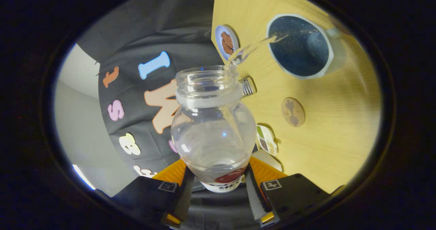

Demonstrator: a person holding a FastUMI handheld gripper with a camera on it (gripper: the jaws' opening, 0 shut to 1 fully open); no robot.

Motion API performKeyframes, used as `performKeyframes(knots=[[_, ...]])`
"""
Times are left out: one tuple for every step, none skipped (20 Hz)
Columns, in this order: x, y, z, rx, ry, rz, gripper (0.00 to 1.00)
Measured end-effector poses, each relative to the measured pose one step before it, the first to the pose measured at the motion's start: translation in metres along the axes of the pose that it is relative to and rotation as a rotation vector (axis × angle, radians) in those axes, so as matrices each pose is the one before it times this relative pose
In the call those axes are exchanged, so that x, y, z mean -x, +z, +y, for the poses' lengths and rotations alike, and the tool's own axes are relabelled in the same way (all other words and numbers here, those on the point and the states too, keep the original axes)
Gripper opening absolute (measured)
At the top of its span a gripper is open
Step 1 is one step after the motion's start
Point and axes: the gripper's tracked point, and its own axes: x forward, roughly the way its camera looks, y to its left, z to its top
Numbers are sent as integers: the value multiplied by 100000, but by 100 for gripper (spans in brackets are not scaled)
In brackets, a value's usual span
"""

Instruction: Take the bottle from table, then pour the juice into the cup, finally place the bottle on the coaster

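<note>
While the gripper (218, 185) is clamped on the lower body of the bottle (213, 134), both fingers pressing its sides, the bottle is tipped toward the table (340, 121) with its open mouth pointing away from the fingers. Clear liquid sits inside the bottle, and a thin stream (252, 48) runs from the rim of the mouth across into the cup (301, 46). Cup is a mug with a pale outside, dark speckled inside and a handle on the far side; it stands on the wooden table well beyond the fingers. Stream lands just inside the cup's near edge. Round coaster (293, 112) with a leaf-like print lies flat on the table between the cup and the fingers, apart from both, nothing on it. Small round plate (227, 43) with a brown lump on it sits near the cup, beside the stream. Ribbed bottle cap (247, 87) lies on the table just behind the bottle's neck. Small packet (266, 140) with coloured patches lies close to the bottle's side. Label at the bottle's base is partly hidden between the fingers.
</note>
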Motion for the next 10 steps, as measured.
performKeyframes(knots=[[-38,-33,105,-583,36,-84,75],[16,-37,173,-430,97,74,75],[102,-16,203,-420,52,184,75],[28,0,93,-237,-48,161,75],[67,7,188,-6,-40,149,75],[31,-34,56,-198,-198,192,75],[55,-2,76,-488,-141,239,75],[-1,-98,247,-534,57,184,75],[-84,-7,134,-502,-238,212,75],[-92,-82,66,-242,-306,123,75]])
